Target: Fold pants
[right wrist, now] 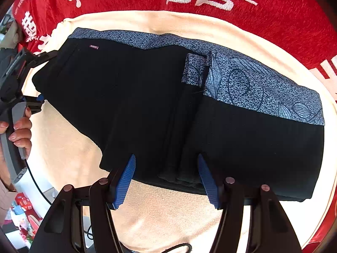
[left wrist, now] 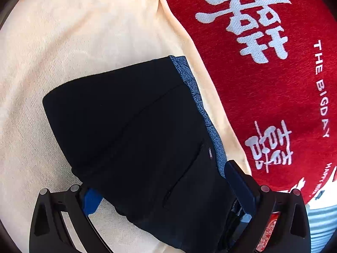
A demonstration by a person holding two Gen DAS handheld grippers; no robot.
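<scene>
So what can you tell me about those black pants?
The pants are black, of a matte cloth, with a blue-grey speckled waistband printed with leaf shapes, a belt loop and a tiny label. They lie folded into a flat stack on a cream towel, layered edges showing at the near side. The right gripper straddles that near edge, jaws apart. The left gripper has the bundle's end between its fingers; whether it pinches is unclear.

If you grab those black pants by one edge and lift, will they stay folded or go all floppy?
Probably floppy: the black pants are soft cloth lying in loose stacked layers, so lifted by one edge they would likely sag and unfold. They look light. On the cream towel they might drag rather than slide, since both surfaces look textured.
</scene>
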